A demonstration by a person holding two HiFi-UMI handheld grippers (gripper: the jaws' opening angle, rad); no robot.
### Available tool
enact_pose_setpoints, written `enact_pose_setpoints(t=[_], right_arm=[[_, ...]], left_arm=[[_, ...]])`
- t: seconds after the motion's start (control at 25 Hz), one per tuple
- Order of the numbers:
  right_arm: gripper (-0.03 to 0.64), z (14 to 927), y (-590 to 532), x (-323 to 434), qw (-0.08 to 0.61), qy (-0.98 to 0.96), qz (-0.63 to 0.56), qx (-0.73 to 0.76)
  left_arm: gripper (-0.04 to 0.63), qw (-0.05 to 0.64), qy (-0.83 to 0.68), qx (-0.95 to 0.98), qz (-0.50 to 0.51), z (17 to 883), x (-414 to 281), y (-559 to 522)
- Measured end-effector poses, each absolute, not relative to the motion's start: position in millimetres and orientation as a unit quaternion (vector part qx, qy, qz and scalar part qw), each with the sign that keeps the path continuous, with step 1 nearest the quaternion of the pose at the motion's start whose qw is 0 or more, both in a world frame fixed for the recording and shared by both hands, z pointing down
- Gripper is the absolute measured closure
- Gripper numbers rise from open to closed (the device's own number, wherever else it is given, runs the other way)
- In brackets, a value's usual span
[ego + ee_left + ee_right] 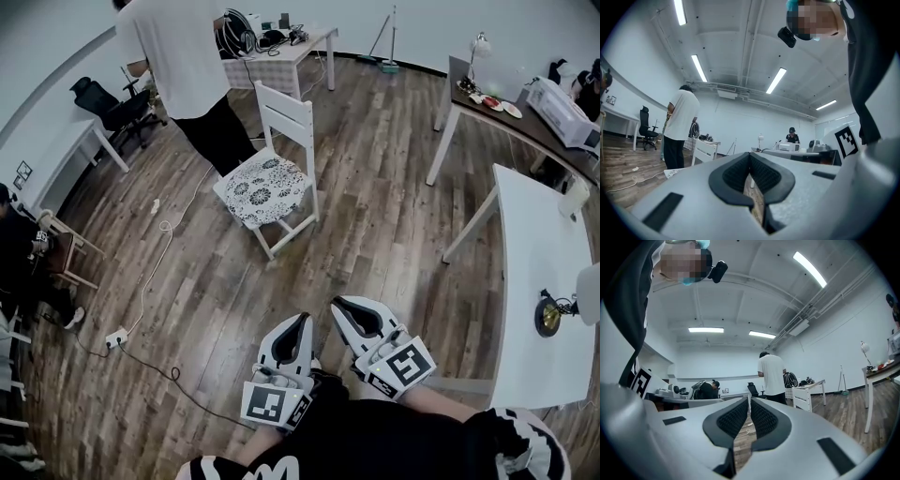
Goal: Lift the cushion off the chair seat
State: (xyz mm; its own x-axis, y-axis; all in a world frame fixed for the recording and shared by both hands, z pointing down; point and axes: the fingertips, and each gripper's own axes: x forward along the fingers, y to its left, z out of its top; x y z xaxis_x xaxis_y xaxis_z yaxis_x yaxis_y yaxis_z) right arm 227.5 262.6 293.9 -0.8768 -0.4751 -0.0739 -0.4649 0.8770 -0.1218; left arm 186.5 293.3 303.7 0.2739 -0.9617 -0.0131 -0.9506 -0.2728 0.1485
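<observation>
L gripper (298,320) & R gripper (341,304): jaws pressed together, nothing between, held level close to body, prob. mid-approach, since cushion (265,188) lies flat on white chair (287,114) seat well apart ahead, no grasp yet.

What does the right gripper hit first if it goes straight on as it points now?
Nothing close: the right gripper, shut and empty, points level over open floor. Farther on, its line passes just left of the standing person and the white chair; depth is unclear, so treat those as possible.
</observation>
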Motion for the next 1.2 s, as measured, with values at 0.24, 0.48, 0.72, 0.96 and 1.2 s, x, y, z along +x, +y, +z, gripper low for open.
enact_pose_setpoints(t=[0.24,0.48,0.72,0.96,1.2], right_arm=[[0.581,289,221,192,0.054,0.966,-0.052,-0.248],[0.583,288,186,149,0.057,0.965,-0.059,-0.25],[0.581,296,164,110,0.057,0.964,-0.066,-0.249],[0.581,300,151,81,0.061,0.964,-0.074,-0.25],[0.583,304,149,71,0.054,0.963,-0.074,-0.253]], left_arm=[[0.594,0.056,-0.598,0.798,-0.046,302,151,252],[0.594,0.057,-0.597,0.799,-0.044,302,108,219],[0.594,0.058,-0.595,0.801,-0.039,308,71,196],[0.594,0.057,-0.596,0.8,-0.037,312,41,187],[0.594,0.064,-0.6,0.796,-0.047,317,26,184]])
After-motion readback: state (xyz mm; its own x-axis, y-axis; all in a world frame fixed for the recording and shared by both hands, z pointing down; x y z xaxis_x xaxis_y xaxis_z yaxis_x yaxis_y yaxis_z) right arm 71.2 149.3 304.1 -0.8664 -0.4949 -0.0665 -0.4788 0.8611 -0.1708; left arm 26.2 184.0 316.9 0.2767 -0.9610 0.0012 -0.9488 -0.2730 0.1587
